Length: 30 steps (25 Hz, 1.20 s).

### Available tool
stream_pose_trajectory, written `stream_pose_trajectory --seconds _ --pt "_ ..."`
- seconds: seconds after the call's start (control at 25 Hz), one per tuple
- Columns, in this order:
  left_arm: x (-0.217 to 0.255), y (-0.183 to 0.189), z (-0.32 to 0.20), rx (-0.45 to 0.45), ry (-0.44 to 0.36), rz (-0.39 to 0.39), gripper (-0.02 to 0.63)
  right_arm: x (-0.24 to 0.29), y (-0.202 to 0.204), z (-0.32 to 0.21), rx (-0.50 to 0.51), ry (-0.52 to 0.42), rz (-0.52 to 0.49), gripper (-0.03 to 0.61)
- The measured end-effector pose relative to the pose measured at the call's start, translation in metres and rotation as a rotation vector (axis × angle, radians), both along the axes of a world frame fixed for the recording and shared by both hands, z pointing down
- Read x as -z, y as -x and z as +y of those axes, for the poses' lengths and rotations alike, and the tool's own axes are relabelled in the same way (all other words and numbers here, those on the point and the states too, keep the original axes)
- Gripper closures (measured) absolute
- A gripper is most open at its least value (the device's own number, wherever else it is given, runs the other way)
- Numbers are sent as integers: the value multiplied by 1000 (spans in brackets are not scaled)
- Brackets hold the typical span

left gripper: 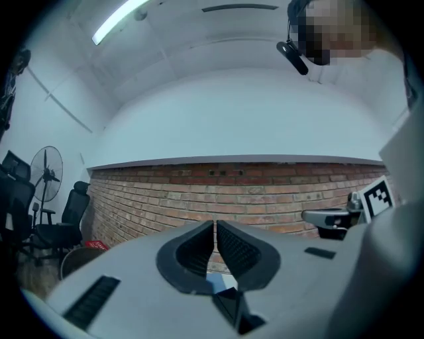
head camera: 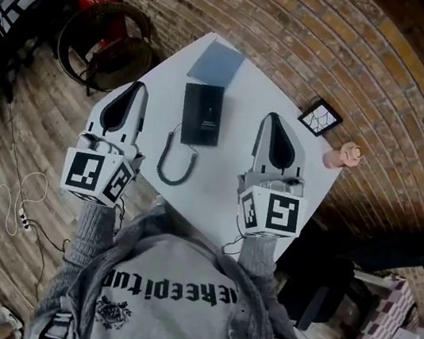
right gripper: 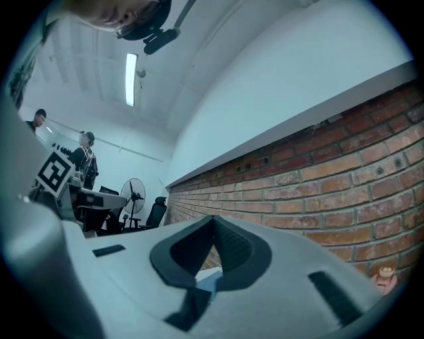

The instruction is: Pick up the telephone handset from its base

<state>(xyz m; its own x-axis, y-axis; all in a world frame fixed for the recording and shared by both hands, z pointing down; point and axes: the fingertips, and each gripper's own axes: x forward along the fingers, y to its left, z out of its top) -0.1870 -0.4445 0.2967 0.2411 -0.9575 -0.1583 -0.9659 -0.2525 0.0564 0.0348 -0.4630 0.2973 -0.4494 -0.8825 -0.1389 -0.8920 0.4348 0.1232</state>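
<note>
- The white table point(head camera: 226, 183) is stretching out beneath and ahead of both grippers, keeping everything within easy reach of the person.
- The left gripper point(head camera: 135, 89) and the right gripper point(head camera: 272, 120) are hovering over the near part of the table, one on each side and both pointing forward. Each is clenched on nothing, with only the brick wall point(left gripper: 265, 198) showing past the pads. By the look of it they will need to open before any grasp.
- The telephone point(head camera: 202, 113) is lying between the two grippers, roughly level with their tips. The handset appears to be sitting on its base, though the dark shapes are merging and no seam is showing.
- A blue-grey sheet point(head camera: 216, 62) is lying beyond the telephone, farther ahead of both tips and out of the way.
- The coiled cord point(head camera: 173, 158) is looping back from the telephone's near end between the gripper bodies, likely leaving slack for a lift.
- A framed picture point(head camera: 320, 117) is sitting ahead and to the right of the right gripper.
- A small pink object point(head camera: 343, 155) is standing off to that gripper's right, clear of the approach.
</note>
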Motion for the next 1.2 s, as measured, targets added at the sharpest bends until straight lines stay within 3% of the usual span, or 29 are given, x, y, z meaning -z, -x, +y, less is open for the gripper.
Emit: stream_pose_trajectory --seconds 0.24,0.52,0.88,1.2 --pt "-26 4 -49 -95 89 26 597 -15 12 -33 -41 43 1 575" --pt "-93 -12 -92 -247 269 22 596 -42 19 -62 -87 106 14 575" --pt "-195 -33 -111 -414 546 31 595 -71 21 -77 -133 187 45 575" --pt "-252 -48 -119 -505 707 55 574 -81 14 -83 -187 218 71 575"
